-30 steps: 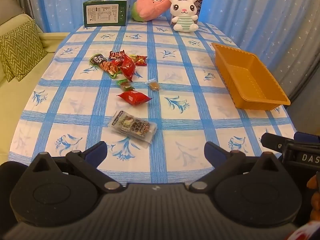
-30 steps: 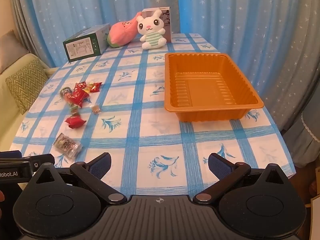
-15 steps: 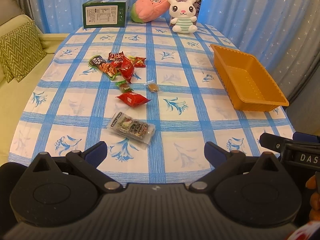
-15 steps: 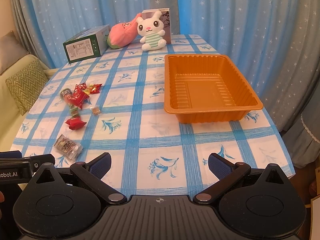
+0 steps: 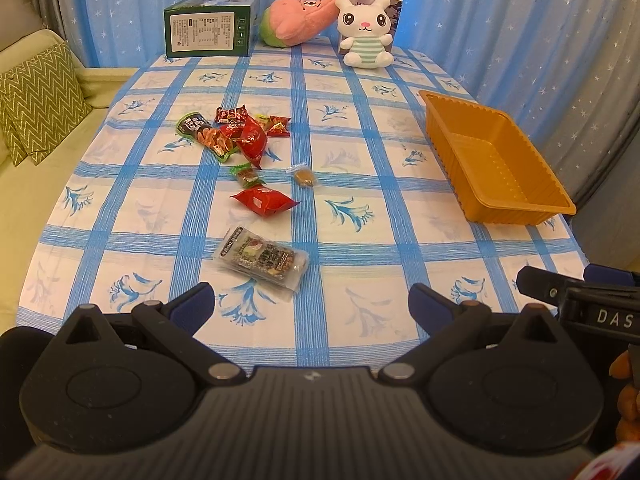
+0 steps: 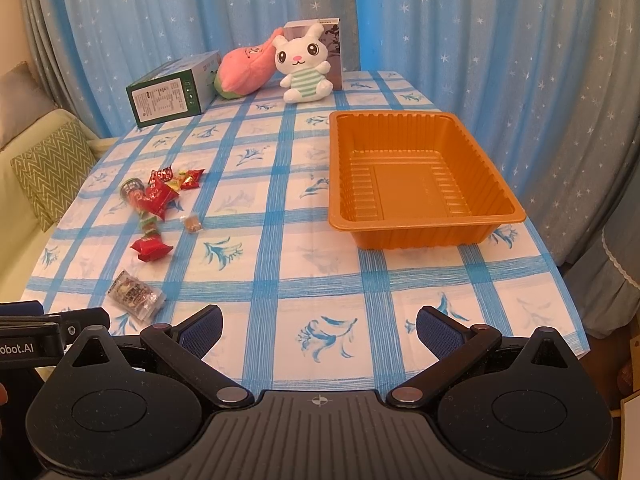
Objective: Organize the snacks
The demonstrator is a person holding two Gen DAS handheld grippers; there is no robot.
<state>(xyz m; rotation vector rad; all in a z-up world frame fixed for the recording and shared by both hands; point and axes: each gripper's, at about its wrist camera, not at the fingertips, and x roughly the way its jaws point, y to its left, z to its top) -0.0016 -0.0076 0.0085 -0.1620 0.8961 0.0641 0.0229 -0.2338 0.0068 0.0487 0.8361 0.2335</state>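
Several snack packets lie on the left half of the table: a clear packet with dark print point(image 5: 262, 258) point(image 6: 136, 294) nearest me, a red packet point(image 5: 264, 201) point(image 6: 151, 249), a small brown wrapped sweet point(image 5: 304, 178) point(image 6: 192, 223), and a pile of red and green packets point(image 5: 232, 134) point(image 6: 154, 194). An empty orange tray point(image 5: 516, 208) point(image 6: 420, 234) stands on the right. My left gripper point(image 5: 311, 302) is open and empty over the near table edge, just short of the clear packet. My right gripper point(image 6: 319, 326) is open and empty in front of the tray.
At the far end stand a green box point(image 5: 208, 26) point(image 6: 170, 92), a pink plush point(image 5: 298, 16) point(image 6: 246, 66), a white rabbit plush point(image 5: 366, 32) point(image 6: 304, 66) and a carton behind it. A sofa with a chevron cushion point(image 5: 38, 100) lies left. Blue curtains hang behind.
Both views have shifted very slightly; the table objects have not moved and both grippers stay open.
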